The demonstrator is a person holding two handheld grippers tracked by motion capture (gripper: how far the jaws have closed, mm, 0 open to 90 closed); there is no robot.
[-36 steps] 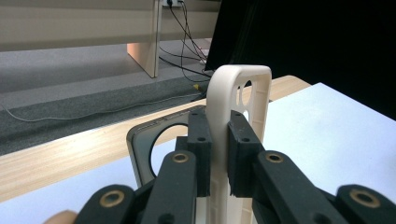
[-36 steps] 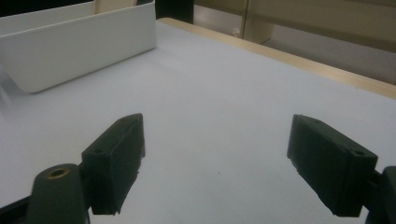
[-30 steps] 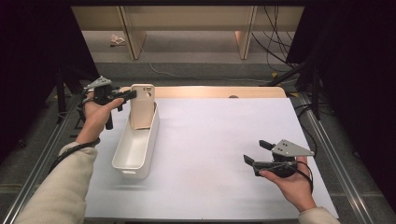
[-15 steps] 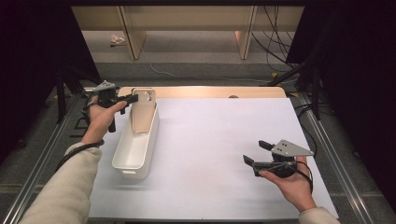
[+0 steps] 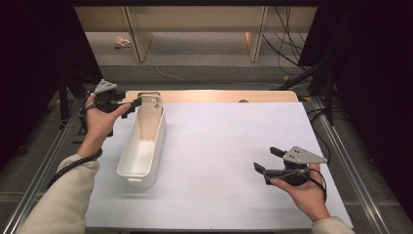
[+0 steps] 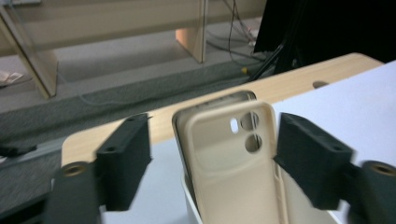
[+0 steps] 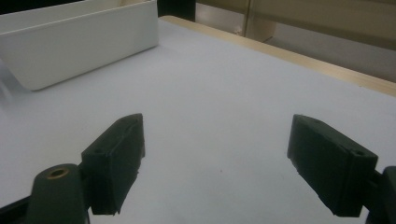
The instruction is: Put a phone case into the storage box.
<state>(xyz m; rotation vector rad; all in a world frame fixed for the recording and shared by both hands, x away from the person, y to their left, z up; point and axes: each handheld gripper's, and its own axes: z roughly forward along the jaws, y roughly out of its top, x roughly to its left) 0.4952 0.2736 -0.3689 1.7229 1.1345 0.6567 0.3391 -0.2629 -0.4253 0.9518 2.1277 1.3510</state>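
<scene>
The phone case [image 6: 233, 163] stands propped in the far end of the white bin [image 5: 141, 156]. Your left tool [image 6: 215, 158] has just spread, pads clear; draw it straight back. Right tool [image 5: 268, 161] waits open, empty.

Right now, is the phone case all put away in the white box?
Nearly. The phone case stands at the far end of the white bin. The left gripper has just been opening, its jaws clear of the case. The right gripper waits open. Left: back away.

White-covered bench [image 5: 229, 146] with a bare wooden far edge [image 5: 219, 95], wooden shelf uprights [image 5: 139, 34] and loose cables [image 5: 287, 29] on the floor beyond.
</scene>
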